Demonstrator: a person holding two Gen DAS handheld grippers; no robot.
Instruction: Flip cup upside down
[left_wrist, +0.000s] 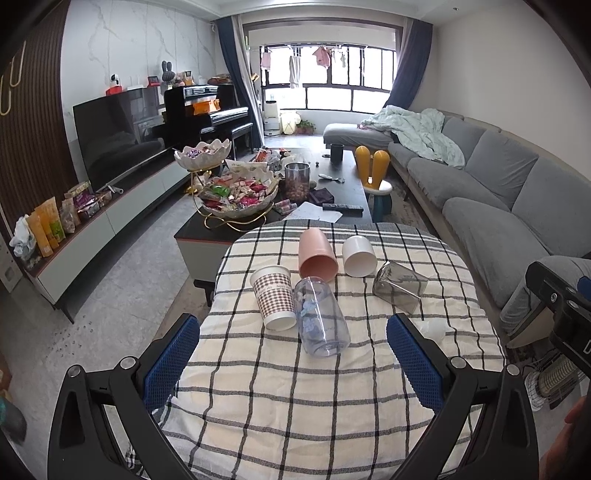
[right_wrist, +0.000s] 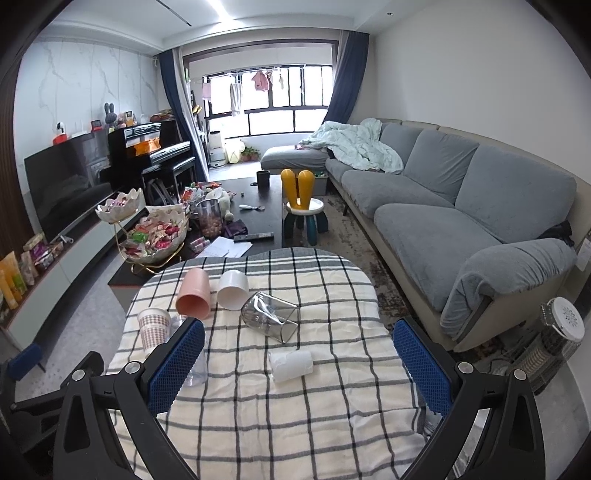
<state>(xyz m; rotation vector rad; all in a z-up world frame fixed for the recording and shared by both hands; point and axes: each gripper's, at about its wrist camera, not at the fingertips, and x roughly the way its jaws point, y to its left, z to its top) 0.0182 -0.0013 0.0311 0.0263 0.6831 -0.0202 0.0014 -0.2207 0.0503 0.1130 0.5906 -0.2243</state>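
Observation:
Several cups lie on their sides on a small table with a checked cloth (left_wrist: 295, 398). In the left wrist view: a checked paper cup (left_wrist: 275, 297), a clear plastic cup (left_wrist: 320, 315), a pink cup (left_wrist: 317, 255), a white cup (left_wrist: 359, 256) and a smoky glass cup (left_wrist: 400, 287). My left gripper (left_wrist: 293, 358) is open and empty, just short of the clear cup. In the right wrist view my right gripper (right_wrist: 299, 360) is open and empty, with a small frosted white cup (right_wrist: 291, 364) between its fingers' line. The smoky glass cup (right_wrist: 269, 316), pink cup (right_wrist: 194, 293) and white cup (right_wrist: 232, 289) lie beyond.
A dark coffee table (left_wrist: 343, 181) with snack bowls and a jar stands behind the small table. A grey sofa (right_wrist: 461, 221) runs along the right. A yellow-eared stool (right_wrist: 301, 206) stands between them. A heater (right_wrist: 554, 343) sits on the floor at right. A TV cabinet (left_wrist: 92, 218) runs along the left.

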